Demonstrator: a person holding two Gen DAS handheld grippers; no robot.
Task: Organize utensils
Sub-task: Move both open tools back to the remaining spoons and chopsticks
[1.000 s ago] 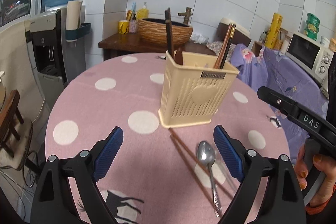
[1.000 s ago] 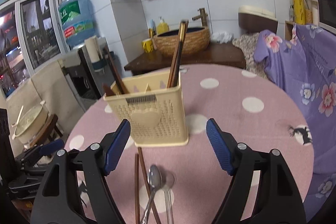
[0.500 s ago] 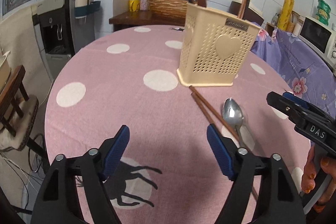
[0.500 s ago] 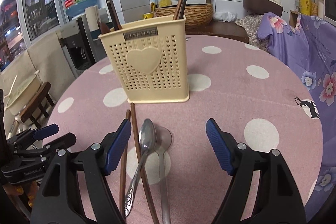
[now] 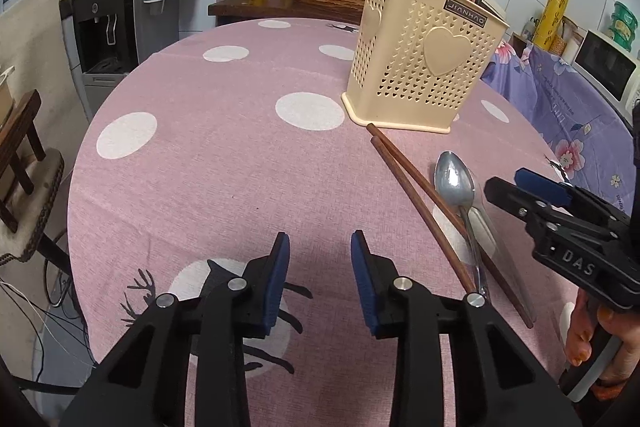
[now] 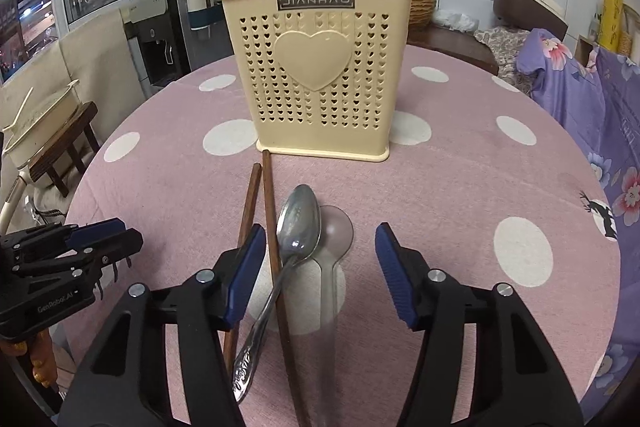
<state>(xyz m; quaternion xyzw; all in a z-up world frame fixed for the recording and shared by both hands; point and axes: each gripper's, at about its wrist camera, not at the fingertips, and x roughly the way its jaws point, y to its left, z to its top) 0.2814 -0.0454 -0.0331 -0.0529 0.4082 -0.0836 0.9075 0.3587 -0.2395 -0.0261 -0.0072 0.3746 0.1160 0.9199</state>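
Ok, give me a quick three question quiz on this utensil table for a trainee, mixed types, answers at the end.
1. True or false: the metal spoon lies across a chopstick.
2. What lies under the right gripper? A) spoons and chopsticks B) a plate C) a cup
3. Fill in: the left gripper holds ____.

Key: 1 true, its handle crosses one. 2 A, in front of the holder; a clear spoon is there too. 3 nothing; its jaws are apart over bare tablecloth.

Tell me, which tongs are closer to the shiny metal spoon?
Right. The right tongs straddle the metal spoon, open around its neck. The left tongs hover off to its left, over bare tablecloth.
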